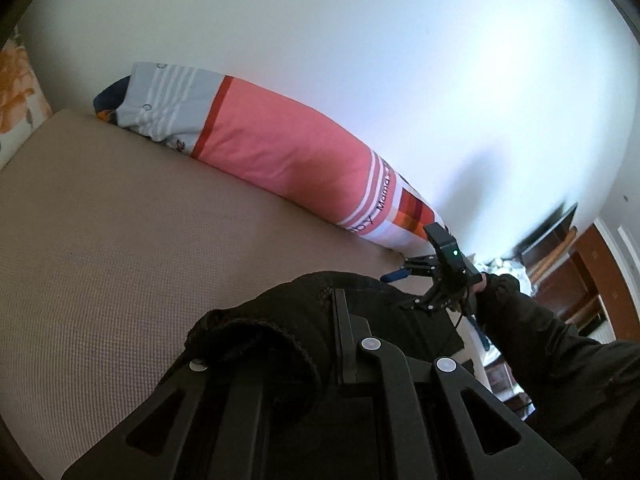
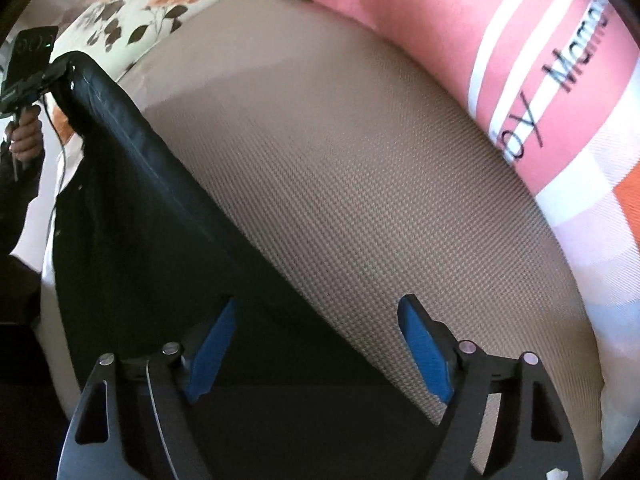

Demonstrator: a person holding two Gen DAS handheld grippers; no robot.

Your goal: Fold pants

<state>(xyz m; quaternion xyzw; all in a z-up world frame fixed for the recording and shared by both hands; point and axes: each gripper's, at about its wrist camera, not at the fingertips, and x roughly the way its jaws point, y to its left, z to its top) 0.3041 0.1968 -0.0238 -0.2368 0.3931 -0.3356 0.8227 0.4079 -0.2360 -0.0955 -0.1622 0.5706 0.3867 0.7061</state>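
Note:
The black pants (image 2: 132, 184) hang over the edge of a tan mattress (image 2: 340, 184). My left gripper (image 1: 320, 312) is shut on a bunched end of the pants (image 1: 260, 332); its fingertips are hidden in the cloth. In the right wrist view the left gripper (image 2: 66, 68) holds that end raised at the far left. My right gripper (image 2: 316, 344) is open, its blue pads (image 2: 424, 356) spread on either side of the pants' near edge. In the left wrist view the right gripper (image 1: 404, 276) sits open at the far end of the pants.
A long pink, white and orange striped pillow (image 1: 280, 148) lies along the white wall (image 1: 400, 60). A floral pillow (image 2: 152, 12) sits at the mattress end. A wooden door and dark furniture (image 1: 568, 264) stand at the right.

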